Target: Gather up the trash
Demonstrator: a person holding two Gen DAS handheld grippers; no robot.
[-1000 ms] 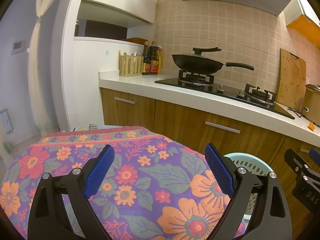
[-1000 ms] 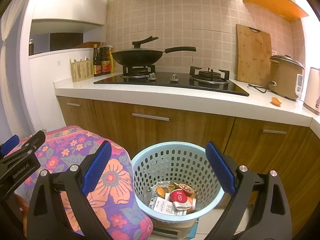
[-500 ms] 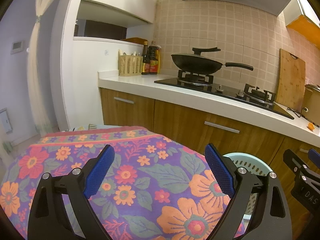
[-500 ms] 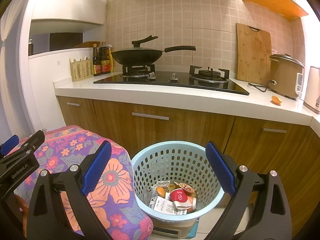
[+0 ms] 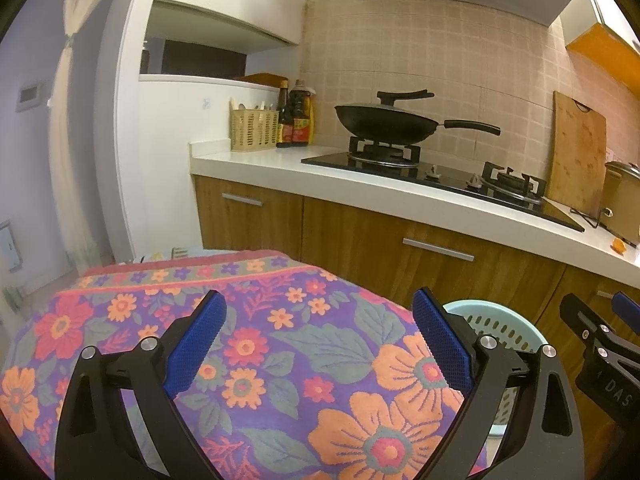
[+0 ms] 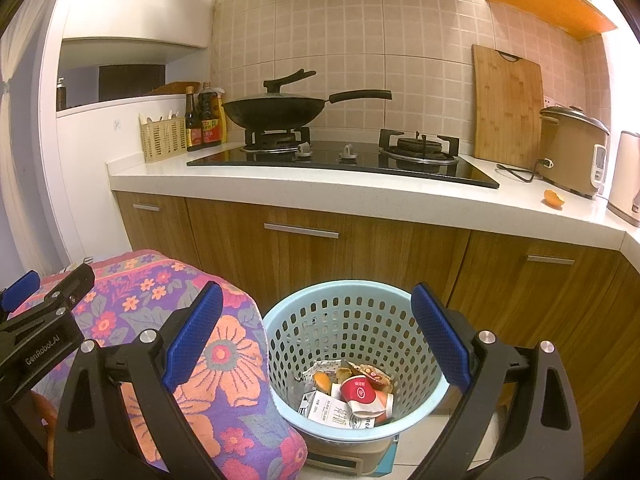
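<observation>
A light blue perforated trash basket (image 6: 352, 308) stands on the floor below the counter. It holds trash (image 6: 352, 392): a red-and-white cup, cartons, wrappers and orange peel. My right gripper (image 6: 316, 340) is open and empty, hovering above the basket's rim. My left gripper (image 5: 320, 340) is open and empty above a floral cloth (image 5: 280, 340). The basket's rim (image 5: 496, 320) shows at the right of the left wrist view. An orange peel piece (image 6: 554, 199) lies on the white counter at the right; it also shows in the left wrist view (image 5: 618, 245).
The floral cloth (image 6: 224, 360) covers a raised surface left of the basket. The counter (image 6: 360, 196) carries a gas hob with a black wok (image 6: 280, 110), sauce bottles (image 6: 204, 122), a cutting board (image 6: 508, 108) and a rice cooker (image 6: 572, 148). Wooden cabinet doors (image 6: 360, 252) stand behind the basket.
</observation>
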